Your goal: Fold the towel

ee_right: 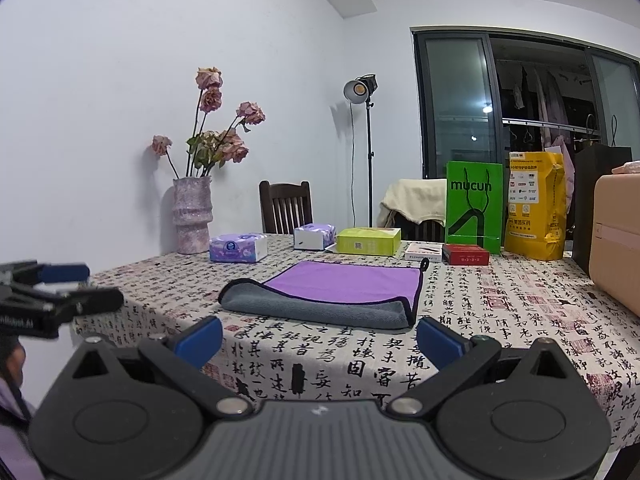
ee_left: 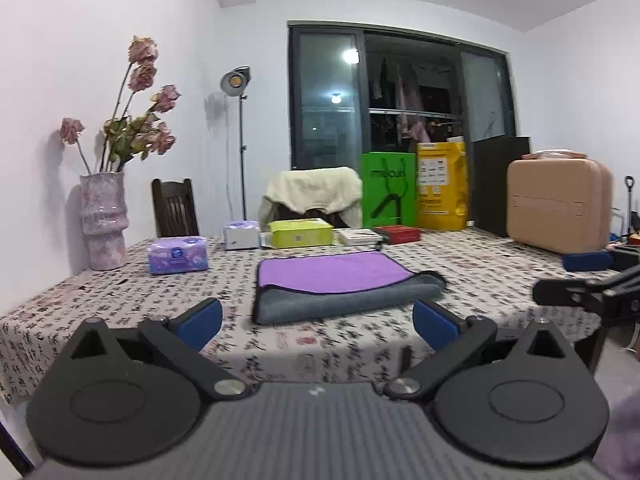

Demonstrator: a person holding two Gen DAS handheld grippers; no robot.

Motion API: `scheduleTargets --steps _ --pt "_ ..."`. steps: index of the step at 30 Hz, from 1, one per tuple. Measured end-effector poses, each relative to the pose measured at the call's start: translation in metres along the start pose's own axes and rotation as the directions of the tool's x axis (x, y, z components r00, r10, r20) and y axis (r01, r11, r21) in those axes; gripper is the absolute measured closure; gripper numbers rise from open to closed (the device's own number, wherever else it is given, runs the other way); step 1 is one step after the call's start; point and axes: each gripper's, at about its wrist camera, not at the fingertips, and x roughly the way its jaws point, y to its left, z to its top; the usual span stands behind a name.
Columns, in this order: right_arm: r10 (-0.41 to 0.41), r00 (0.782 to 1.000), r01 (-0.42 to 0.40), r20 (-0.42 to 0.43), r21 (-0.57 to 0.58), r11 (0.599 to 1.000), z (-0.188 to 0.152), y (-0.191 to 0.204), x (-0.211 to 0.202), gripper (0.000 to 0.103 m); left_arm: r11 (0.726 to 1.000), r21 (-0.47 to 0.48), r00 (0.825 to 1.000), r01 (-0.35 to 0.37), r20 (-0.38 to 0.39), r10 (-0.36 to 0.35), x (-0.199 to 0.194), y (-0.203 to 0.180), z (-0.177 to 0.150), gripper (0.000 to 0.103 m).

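A towel [ee_left: 340, 286], purple on top with a grey folded-over near edge, lies flat on the table with the calligraphy-print cloth [ee_left: 120, 304]. It also shows in the right wrist view [ee_right: 332, 294]. My left gripper [ee_left: 318, 322] is open and empty, hovering just in front of the towel's near edge. My right gripper [ee_right: 318, 340] is open and empty, also just short of the towel. The right gripper shows at the right edge of the left wrist view [ee_left: 588, 280]; the left gripper shows at the left edge of the right wrist view [ee_right: 60, 284].
A vase of dried roses [ee_left: 104, 224] stands back left. Tissue packs [ee_left: 178, 254], a yellow-green box [ee_left: 302, 232], a red box [ee_left: 400, 234], a green bag [ee_left: 388, 194], a yellow bag [ee_left: 442, 184] and a tan case [ee_left: 556, 206] line the far side. Chairs stand behind.
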Motion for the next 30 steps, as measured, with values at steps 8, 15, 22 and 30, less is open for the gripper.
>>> scheduleTargets --steps 8,15,22,30 --pt "-0.012 0.999 0.012 -0.05 0.002 1.0 -0.003 -0.015 0.037 0.0 0.999 -0.007 0.998 -0.054 -0.042 0.053 0.039 0.021 0.004 0.0" --pt "-0.003 0.996 0.004 -0.086 0.017 1.0 -0.002 -0.027 0.07 0.001 0.997 -0.043 0.995 -0.059 -0.086 0.056 0.076 0.034 0.009 0.0" --pt "0.004 0.991 -0.004 -0.137 0.002 1.0 0.001 -0.041 0.109 0.009 0.999 -0.032 0.991 -0.042 -0.128 0.038 0.117 0.037 0.006 0.0" --pt "0.022 0.982 -0.018 -0.187 0.022 1.0 0.014 -0.07 0.157 0.016 0.998 0.044 0.976 0.033 -0.216 -0.023 0.172 0.04 -0.002 0.004"
